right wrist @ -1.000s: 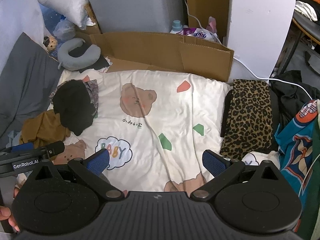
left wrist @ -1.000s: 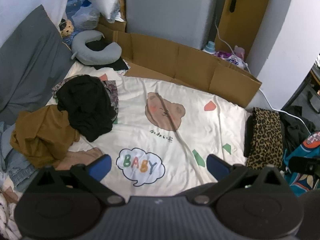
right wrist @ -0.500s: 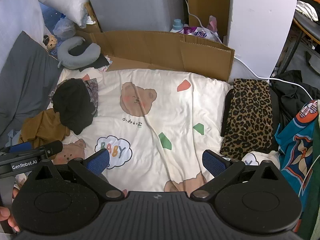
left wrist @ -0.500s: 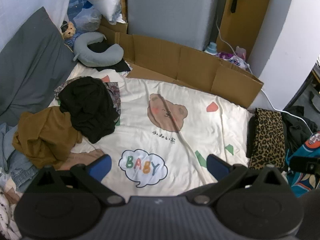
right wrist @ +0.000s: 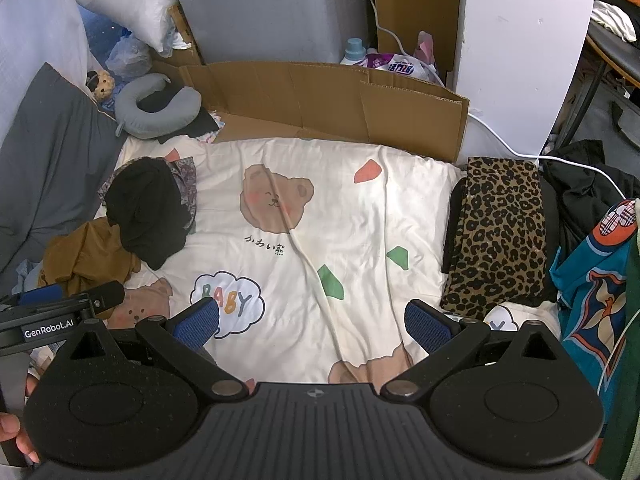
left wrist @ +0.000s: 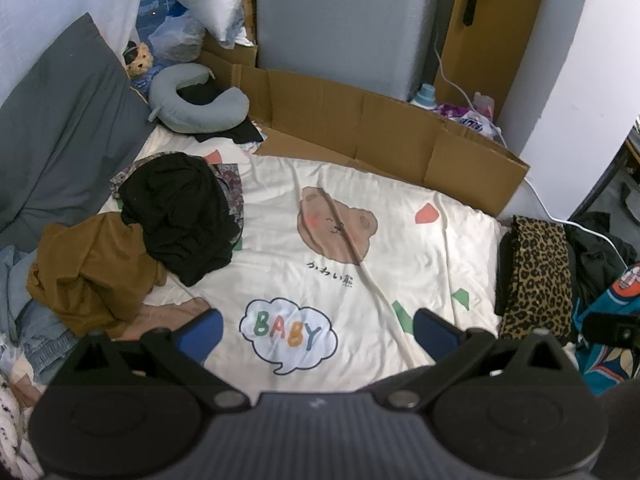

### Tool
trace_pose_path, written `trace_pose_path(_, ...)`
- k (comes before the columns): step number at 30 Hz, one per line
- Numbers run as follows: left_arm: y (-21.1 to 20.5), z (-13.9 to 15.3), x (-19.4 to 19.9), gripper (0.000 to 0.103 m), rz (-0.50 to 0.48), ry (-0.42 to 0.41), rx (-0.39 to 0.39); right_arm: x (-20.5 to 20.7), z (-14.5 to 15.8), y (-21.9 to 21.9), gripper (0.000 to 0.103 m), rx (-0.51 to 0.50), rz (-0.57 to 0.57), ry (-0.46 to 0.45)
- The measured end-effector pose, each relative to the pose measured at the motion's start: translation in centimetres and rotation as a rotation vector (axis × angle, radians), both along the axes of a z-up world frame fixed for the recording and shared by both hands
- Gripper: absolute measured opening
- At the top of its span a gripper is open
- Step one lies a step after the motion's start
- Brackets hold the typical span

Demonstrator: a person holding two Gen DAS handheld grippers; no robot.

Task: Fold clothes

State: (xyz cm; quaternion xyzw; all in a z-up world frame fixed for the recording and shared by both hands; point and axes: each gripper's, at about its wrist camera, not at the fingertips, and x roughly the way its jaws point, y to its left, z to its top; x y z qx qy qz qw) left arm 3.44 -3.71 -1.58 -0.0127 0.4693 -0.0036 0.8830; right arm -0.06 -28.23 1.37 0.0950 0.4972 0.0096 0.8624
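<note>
A grey pillow [left wrist: 60,140] lies at 9 o'clock along the left edge of the bed, with a grey neck pillow [left wrist: 192,108] at 11 o'clock beyond it. Just right of the pillow, a pile of unfolded clothes sits on the cream bear-print blanket [left wrist: 360,280]: a mustard garment [left wrist: 92,272] at 8 o'clock, and a black garment [left wrist: 180,212] overlapping its upper right edge and resting on a patterned cloth [left wrist: 232,188]. The blanket's middle shows a bear face above a "BABY" bubble [left wrist: 288,332].

The left gripper [left wrist: 316,332] hovers above the blanket's near edge, jaws released and wide apart, grasping nothing. The right gripper [right wrist: 312,322] hangs likewise over the blanket, its jaws also spread wide with nothing between them; in the right wrist view the left gripper's labelled body shows at 8 o'clock, with a hand [right wrist: 16,432] below it at the frame edge.

A flattened cardboard sheet [left wrist: 380,136] stands at 12 o'clock behind the blanket. At 3 o'clock, a folded leopard-print garment [right wrist: 500,232] lies just beside the blanket's right edge, with dark clothing [right wrist: 580,184] and a teal printed fabric [right wrist: 592,292] further right.
</note>
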Motion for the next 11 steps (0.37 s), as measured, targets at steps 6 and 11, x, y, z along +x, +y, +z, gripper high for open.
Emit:
trace_pose_path(6, -0.05, -0.1, -0.02, 0.102, 0.0, 0.002, 0.008, 0.0, 0.0, -0.02, 0.102, 0.001, -0.001, -0.001)
trace_pose_path(11, 0.01, -0.13, 0.04, 0.102, 0.0, 0.004, 0.011, -0.09, -0.01, 0.07, 0.102, 0.001, -0.003, -0.001)
